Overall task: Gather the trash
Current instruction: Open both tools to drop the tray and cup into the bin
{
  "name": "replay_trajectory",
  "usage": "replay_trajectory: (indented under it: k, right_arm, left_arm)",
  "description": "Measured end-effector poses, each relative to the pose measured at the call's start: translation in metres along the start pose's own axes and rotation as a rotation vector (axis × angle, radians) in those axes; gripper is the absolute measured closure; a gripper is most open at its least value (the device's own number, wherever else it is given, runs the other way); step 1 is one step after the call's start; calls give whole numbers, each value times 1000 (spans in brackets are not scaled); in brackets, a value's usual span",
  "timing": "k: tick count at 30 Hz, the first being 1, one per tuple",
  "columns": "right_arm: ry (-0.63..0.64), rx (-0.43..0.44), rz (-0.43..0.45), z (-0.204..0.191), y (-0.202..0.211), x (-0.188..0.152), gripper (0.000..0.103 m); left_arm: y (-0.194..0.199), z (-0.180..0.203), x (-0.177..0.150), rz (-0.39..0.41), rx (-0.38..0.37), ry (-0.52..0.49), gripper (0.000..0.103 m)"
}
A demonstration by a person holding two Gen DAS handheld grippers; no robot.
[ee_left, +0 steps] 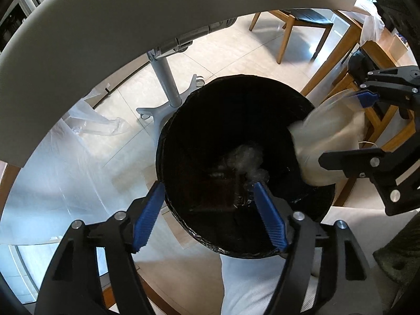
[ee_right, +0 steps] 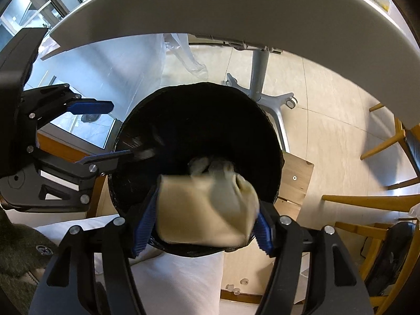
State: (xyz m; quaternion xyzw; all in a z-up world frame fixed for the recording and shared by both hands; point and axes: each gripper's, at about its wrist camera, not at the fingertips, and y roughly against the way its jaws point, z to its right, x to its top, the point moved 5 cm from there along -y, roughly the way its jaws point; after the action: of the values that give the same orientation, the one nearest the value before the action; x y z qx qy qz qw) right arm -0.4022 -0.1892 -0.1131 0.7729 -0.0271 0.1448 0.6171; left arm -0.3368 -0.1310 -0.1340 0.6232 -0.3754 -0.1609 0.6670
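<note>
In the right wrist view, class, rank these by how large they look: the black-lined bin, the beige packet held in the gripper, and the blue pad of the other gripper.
1. Black-lined bin, largest.
2. Beige packet, though it is nearer the camera, which inflates it.
3. Blue pad of the left gripper, smallest.

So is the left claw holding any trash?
No, the left claw is open and empty above the round black bin.

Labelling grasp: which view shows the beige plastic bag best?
Right wrist: the beige plastic bag fills the gap between the right gripper fingers, over the black-lined bin. Left wrist shows it from the side, partly hidden.
</note>
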Motion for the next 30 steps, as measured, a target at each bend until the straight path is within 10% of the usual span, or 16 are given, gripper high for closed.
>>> replay_trajectory:
  k: [7, 30]
  right_arm:
    - [-33, 9, -6, 4, -2, 1, 31]
    - [-55, -13, 11, 9, 10, -1, 21]
  left_arm:
    - [-1, 0, -1, -8, 13, -10, 15]
    - [2, -7, -2, -12, -12, 23, 14]
